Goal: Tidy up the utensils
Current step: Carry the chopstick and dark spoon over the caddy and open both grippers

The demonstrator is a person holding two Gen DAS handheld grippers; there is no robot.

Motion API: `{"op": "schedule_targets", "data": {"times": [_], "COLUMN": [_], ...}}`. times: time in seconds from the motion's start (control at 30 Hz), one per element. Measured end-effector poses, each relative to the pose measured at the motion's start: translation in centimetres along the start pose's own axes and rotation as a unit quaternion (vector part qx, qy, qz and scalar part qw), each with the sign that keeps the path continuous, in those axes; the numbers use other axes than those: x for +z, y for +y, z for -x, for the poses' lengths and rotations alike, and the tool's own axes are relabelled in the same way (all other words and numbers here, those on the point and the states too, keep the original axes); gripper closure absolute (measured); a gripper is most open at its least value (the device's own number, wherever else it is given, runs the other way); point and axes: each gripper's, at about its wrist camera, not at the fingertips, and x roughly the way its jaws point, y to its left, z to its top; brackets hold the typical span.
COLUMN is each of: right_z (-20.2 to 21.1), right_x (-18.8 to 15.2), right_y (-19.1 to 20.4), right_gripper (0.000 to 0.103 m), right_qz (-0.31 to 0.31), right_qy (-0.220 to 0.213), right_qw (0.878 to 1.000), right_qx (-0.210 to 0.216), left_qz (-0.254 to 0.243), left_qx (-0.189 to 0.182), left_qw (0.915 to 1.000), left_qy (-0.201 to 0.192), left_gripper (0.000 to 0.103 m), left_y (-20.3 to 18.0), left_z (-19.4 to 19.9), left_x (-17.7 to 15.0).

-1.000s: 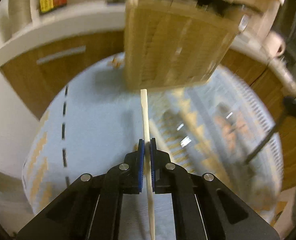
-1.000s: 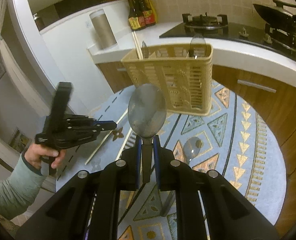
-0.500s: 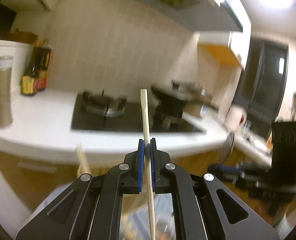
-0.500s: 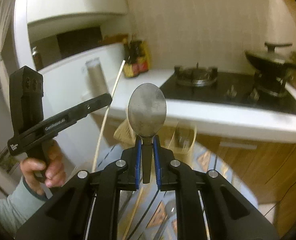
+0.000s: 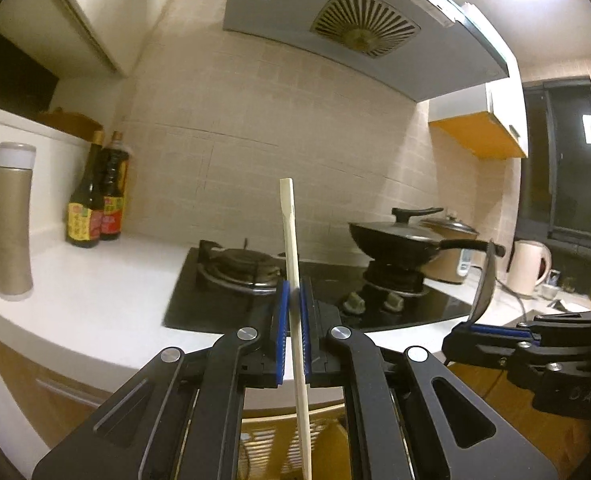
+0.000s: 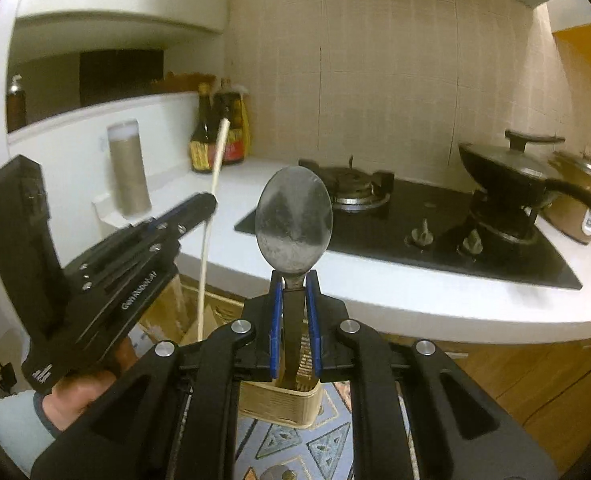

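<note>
My left gripper (image 5: 294,292) is shut on a pale wooden chopstick (image 5: 289,232) held upright; its lower end reaches down over the beige slotted utensil basket (image 5: 263,444) below. In the right wrist view the left gripper (image 6: 205,204) and the chopstick (image 6: 215,172) show at left. My right gripper (image 6: 294,280) is shut on a metal spoon (image 6: 293,220), bowl up, handle pointing down into the basket (image 6: 279,404). The right gripper (image 5: 471,326) with the spoon (image 5: 485,284) edge-on shows at the right of the left wrist view.
A white counter (image 5: 95,292) carries a black gas hob (image 5: 295,292), a lidded wok (image 5: 395,236), two sauce bottles (image 5: 95,204), a tan flask (image 5: 13,220) and a white kettle (image 5: 529,268). A patterned rug (image 6: 295,448) lies under the basket. Wooden cabinets (image 6: 535,380) stand beneath the counter.
Both grippers tilted up from facing the rug to facing the counter and wall, and now hold the chopstick and spoon upright over the basket. Both grips stayed shut.
</note>
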Motion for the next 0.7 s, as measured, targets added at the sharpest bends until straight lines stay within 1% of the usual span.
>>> {"op": "schedule_targets", "data": {"times": [0.07, 0.17, 0.27, 0.3, 0.33, 0.37, 0.4, 0.43, 0.47, 0.5, 0.57, 0.63, 0.67, 0.7], "right_z": [-1.0, -1.9, -2.3, -2.2, -2.2, -2.0, -1.9, -1.6, -1.2, -0.6, 0.3, 1.3, 1.7, 2.2], "right_x": [-0.5, -1.2, -1.9, -2.1, -2.3, -2.6, -2.8, -3.1, -3.3, -3.6, -4.2, -5.2, -5.5, -6.2], "right_y": [-0.3, -0.8, -1.2, -1.2, -1.3, -1.4, -1.6, -1.8, -1.8, -1.9, -1.8, -1.8, -1.8, -1.7], "right_gripper": [0.093, 0.093, 0.093, 0.092, 0.089, 0.085, 0.070, 0.048, 0.042, 0.042, 0.042, 0.042, 0.042, 0.042], "right_qz": [-0.005, -0.022, -0.038, -0.041, -0.046, -0.053, -0.061, -0.068, -0.072, -0.076, -0.078, -0.085, -0.087, -0.089], "right_qy": [0.006, 0.014, 0.029, 0.034, 0.038, 0.043, 0.046, 0.048, 0.047, 0.043, 0.048, 0.061, 0.068, 0.078], "right_qw": [1.000, 1.000, 0.999, 0.998, 0.998, 0.997, 0.996, 0.995, 0.995, 0.995, 0.994, 0.992, 0.992, 0.991], "right_qx": [0.000, 0.009, 0.023, 0.029, 0.034, 0.039, 0.043, 0.047, 0.049, 0.051, 0.060, 0.065, 0.067, 0.069], "left_qz": [-0.011, -0.013, -0.010, -0.011, -0.012, -0.012, -0.011, -0.009, -0.007, -0.005, -0.003, -0.004, -0.001, 0.003], "left_qx": [0.001, 0.004, -0.009, -0.010, -0.012, -0.017, -0.023, -0.026, -0.027, -0.034, -0.050, -0.053, -0.056, -0.059], "left_qw": [0.9999, 0.9999, 0.9998, 0.9998, 0.9997, 0.9994, 0.9990, 0.9987, 0.9985, 0.9980, 0.9964, 0.9949, 0.9940, 0.9921], "left_qy": [0.004, 0.000, 0.013, 0.015, 0.019, 0.026, 0.036, 0.042, 0.047, 0.053, 0.068, 0.086, 0.094, 0.111], "left_gripper": [0.099, 0.099, 0.098, 0.098, 0.098, 0.089, 0.075, 0.067, 0.055, 0.050, 0.045, 0.042, 0.039, 0.037], "left_y": [0.1, 0.4, 0.8, 0.8, 0.9, 1.0, 1.0, 1.1, 1.2, 1.3, 1.5, 1.5, 1.5, 1.7], "left_z": [-0.2, 0.0, 0.1, 0.3, 0.5, 0.7, 1.0, 1.4, 1.9, 2.6, 4.0, 5.3, 5.8, 6.7], "left_x": [-0.7, -1.3, -1.5, -1.6, -1.6, -1.5, -1.5, -1.5, -1.4, -1.3, -1.1, -1.0, -1.0, -1.2]}}
